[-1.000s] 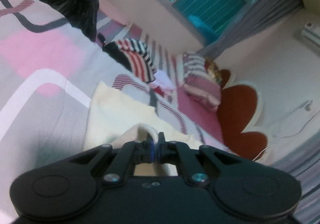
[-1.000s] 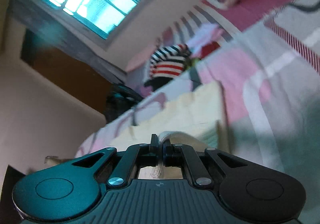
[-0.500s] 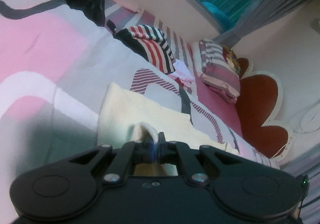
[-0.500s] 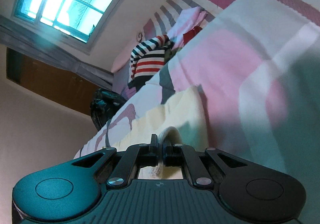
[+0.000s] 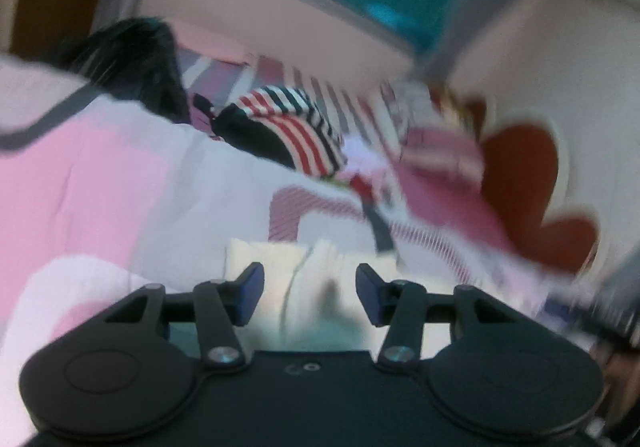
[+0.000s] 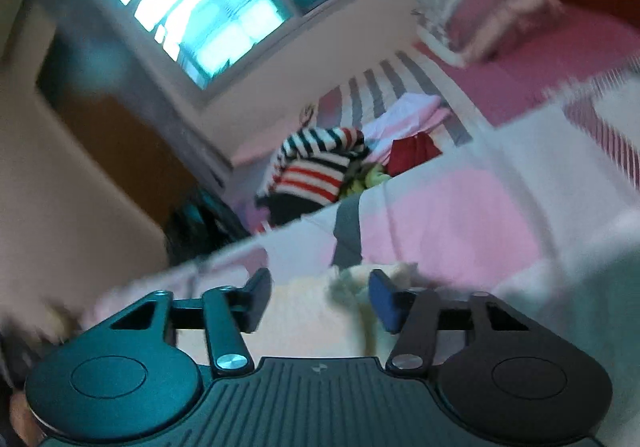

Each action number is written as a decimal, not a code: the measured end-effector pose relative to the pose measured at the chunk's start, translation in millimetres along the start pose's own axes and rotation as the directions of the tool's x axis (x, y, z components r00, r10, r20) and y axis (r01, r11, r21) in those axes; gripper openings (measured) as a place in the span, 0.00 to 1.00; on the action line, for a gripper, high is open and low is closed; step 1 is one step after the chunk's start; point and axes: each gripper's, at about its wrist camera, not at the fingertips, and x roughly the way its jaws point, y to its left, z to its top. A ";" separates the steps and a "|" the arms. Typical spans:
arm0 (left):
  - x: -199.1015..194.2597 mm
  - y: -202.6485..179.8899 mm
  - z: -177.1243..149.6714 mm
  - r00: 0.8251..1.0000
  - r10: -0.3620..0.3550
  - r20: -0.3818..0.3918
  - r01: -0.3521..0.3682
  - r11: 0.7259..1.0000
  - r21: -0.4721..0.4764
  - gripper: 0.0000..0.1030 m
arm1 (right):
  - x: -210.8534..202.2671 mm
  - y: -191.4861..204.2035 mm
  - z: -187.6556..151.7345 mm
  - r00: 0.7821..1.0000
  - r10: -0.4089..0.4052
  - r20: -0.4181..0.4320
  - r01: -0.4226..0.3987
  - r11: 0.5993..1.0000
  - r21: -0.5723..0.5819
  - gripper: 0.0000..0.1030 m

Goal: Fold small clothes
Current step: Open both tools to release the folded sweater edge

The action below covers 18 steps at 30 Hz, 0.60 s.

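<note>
Cream cloth, soft and limp, lies on the bed between both grippers' spread, empty fingers; best pinched at corners.

Bright window above patterned bed

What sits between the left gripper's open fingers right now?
Only the cream garment, lying loose on the bedspread beyond the left gripper; left wrist view.
</note>
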 end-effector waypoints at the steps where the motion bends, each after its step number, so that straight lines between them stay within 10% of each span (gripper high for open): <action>1: 2.5 -6.9 -2.5 1.000 0.021 -0.013 -0.020 0.998 0.061 0.39 | 4.7 6.6 -1.2 0.999 -0.033 -0.018 0.031 0.997 -0.065 0.49; 8: 18.7 -40.8 -18.3 0.986 0.157 -0.046 -0.141 0.957 0.254 0.04 | 40.4 36.9 -43.0 0.979 -0.198 -0.053 0.166 0.918 -0.359 0.37; 11: 14.0 -36.3 -19.5 0.988 0.153 -0.014 -0.146 0.963 0.225 0.02 | 42.3 48.9 -61.3 0.973 -0.232 -0.007 0.205 0.873 -0.442 0.24; 12: 11.9 -36.2 -20.5 0.988 0.152 0.001 -0.148 0.963 0.225 0.02 | 43.6 48.1 -65.0 0.975 -0.222 -0.007 0.195 0.871 -0.450 0.05; 18: -4.2 -42.6 -17.4 0.981 0.163 0.109 -0.184 0.956 0.229 0.01 | 29.5 39.0 -56.4 0.975 -0.210 0.075 0.223 0.892 -0.393 0.01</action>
